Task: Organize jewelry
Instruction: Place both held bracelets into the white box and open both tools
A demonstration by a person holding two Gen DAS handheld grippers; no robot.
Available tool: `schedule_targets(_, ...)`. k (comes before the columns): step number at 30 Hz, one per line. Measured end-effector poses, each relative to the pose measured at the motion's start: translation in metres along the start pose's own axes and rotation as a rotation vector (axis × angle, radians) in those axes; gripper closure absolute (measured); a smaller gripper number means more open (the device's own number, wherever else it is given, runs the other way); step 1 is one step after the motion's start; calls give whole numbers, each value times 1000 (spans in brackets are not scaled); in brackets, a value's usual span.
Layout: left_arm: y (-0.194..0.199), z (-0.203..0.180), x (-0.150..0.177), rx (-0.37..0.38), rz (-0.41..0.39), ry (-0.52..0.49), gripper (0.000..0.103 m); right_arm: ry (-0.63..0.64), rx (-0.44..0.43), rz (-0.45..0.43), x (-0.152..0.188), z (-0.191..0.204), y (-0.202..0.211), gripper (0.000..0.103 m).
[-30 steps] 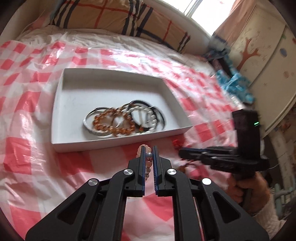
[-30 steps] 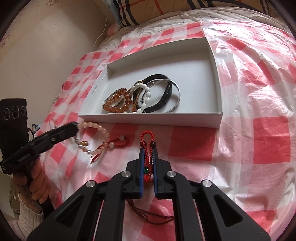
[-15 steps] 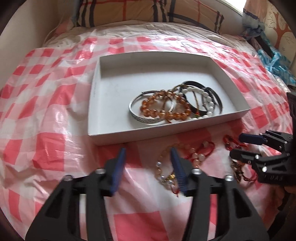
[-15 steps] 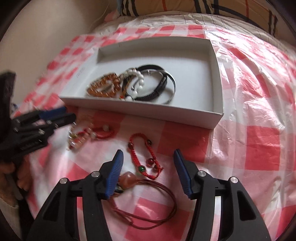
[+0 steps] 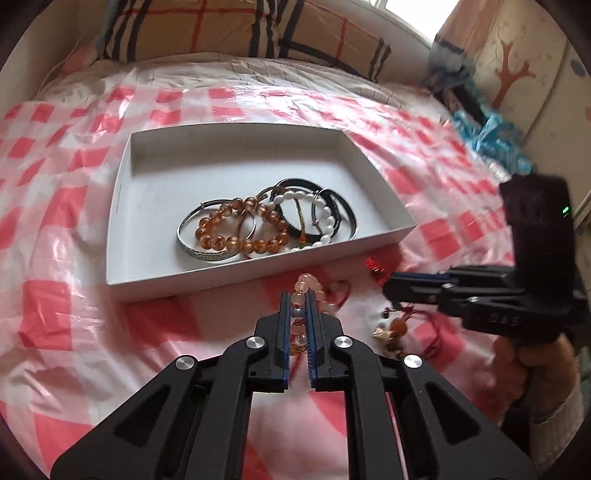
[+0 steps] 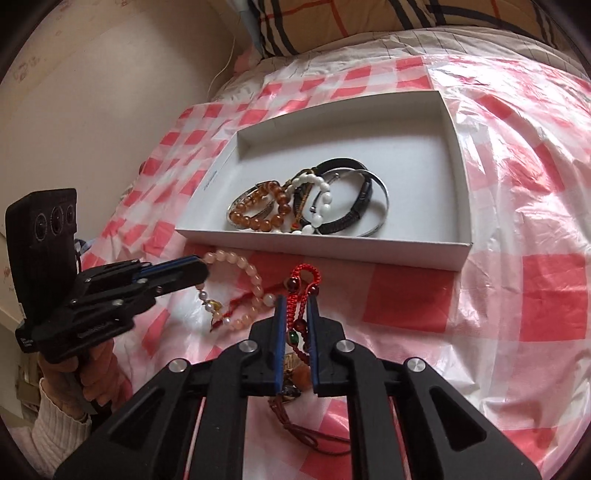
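Note:
A white tray [image 5: 258, 275] [image 6: 332, 254] lies on the red-checked sheet and holds several bracelets [image 5: 266, 225] [image 6: 306, 203]. My left gripper [image 5: 298, 295] [image 6: 199, 273] is shut on a pink bead bracelet [image 5: 303, 284] [image 6: 243, 273] just before the tray's near wall. My right gripper [image 6: 294, 301] [image 5: 389, 291] is shut on a red cord bracelet [image 6: 303, 284] [image 5: 375, 267], also just before the tray. A brown cord necklace with an orange stone [image 6: 295, 384] [image 5: 395, 328] lies on the sheet under the right gripper.
A plaid pillow [image 5: 236, 29] lies at the head of the bed. Blue cloth [image 5: 487, 136] and a painted cupboard [image 5: 532, 66] stand to the right. A beige wall [image 6: 92, 92] runs along the left of the bed.
Both grippers were open half a second ago over the loose bracelets. Now the left has shut on the pink bead bracelet and the right on the red cord bracelet.

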State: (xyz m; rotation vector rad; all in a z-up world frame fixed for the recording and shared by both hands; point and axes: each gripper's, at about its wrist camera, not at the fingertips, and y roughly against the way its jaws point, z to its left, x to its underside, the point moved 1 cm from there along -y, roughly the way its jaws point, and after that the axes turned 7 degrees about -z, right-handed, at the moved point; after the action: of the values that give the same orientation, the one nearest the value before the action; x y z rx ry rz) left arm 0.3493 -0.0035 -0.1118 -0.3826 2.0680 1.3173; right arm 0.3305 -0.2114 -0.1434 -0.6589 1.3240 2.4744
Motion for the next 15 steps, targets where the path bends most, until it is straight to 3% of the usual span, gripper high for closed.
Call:
schedule_targets(7, 11, 3, -5, 103, -54, 68, 96, -53, -64, -14, -3, -1, 5, 92)
schedule_targets(15, 29, -12, -13, 90, -161, 10, 96, -112, -131, -161, -16, -7, 28, 92)
